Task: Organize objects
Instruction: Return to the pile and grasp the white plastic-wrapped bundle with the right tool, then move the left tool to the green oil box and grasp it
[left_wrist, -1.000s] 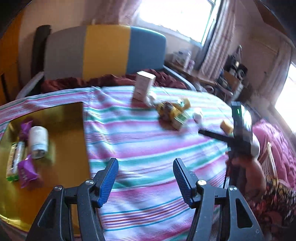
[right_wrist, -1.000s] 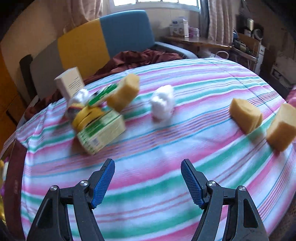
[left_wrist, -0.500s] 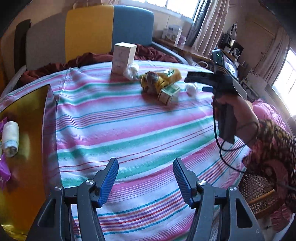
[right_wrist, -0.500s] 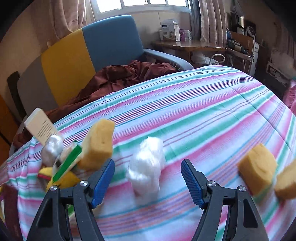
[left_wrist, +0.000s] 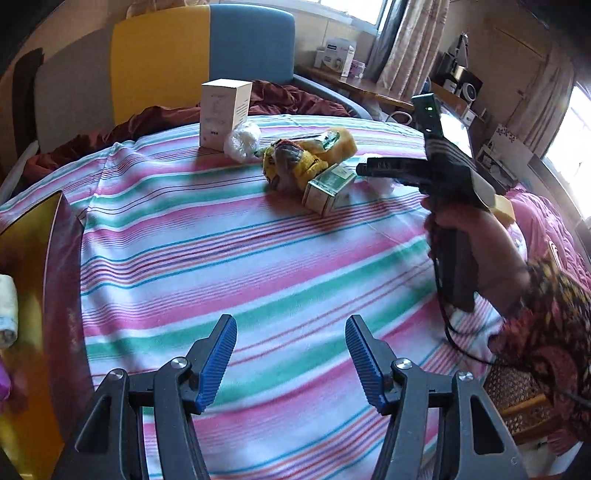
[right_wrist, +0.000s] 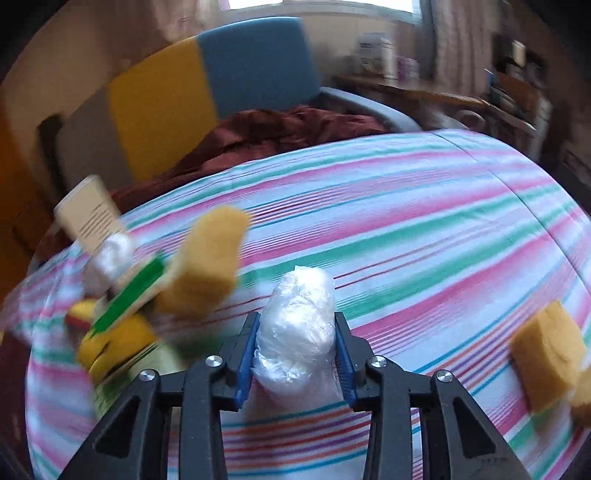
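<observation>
The white bundle wrapped in clear crinkled plastic (right_wrist: 295, 328) is clamped between the jaws of the right gripper (right_wrist: 294, 354), which have just been closing on it; its long axis is pointed forward, beyond the fingertips. Nothing is held between the parted jaws of the left gripper (left_wrist: 291, 360), well short of the pile.

From my right wrist view, the pile at the left edge of the striped tablecloth (right_wrist: 406, 206) is smeared by motion; I cannot read the green-striped box (right_wrist: 129, 306) or tell what the yellow item (right_wrist: 110, 339) beneath it is; a sponge (right_wrist: 585, 395) at the right edge is cut off by the frame; the lower end of the white plastic-wrapped bundle (right_wrist: 295, 332) is hidden behind my right gripper (right_wrist: 295, 354). From my left wrist view, the gold tray (left_wrist: 26, 258) runs off the left edge; a white roll (left_wrist: 7, 310) and something purple (left_wrist: 3, 384) on it are only partly visible; the print on the white carton (left_wrist: 223, 112) is too small to read.
</observation>
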